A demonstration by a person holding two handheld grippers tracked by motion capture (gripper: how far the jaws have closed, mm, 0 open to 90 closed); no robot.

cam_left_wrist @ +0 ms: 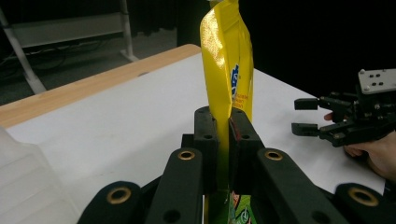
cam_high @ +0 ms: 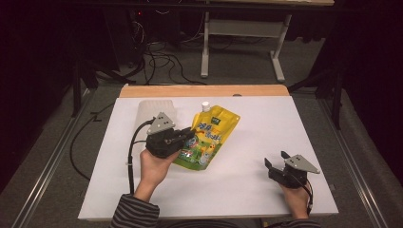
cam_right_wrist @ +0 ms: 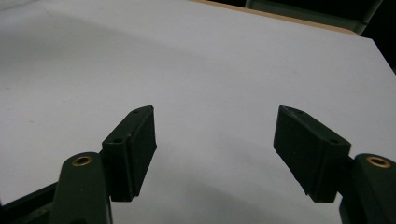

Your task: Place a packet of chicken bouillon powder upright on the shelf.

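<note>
The left hand (cam_high: pixel 153 164) carries the left gripper (cam_high: pixel 186 137) at mid-tabletop, its jaws clamped nearly together. The right hand (cam_high: pixel 295 194) holds the right gripper (cam_high: pixel 274 160) low near the front edge, jaws spread wide with nothing between them.

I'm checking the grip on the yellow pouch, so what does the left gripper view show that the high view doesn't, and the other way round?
Left gripper view alone: the two black pads pressed flat against the yellow pouch, clamping its thin edge between them.

High view alone: the pouch's white cap, its printed front, the translucent plastic container in outline behind the left gripper, and the striped sleeve.

Both: the pouch, the white table, its wooden far edge, and the right gripper with jaws apart, holding nothing.
</note>
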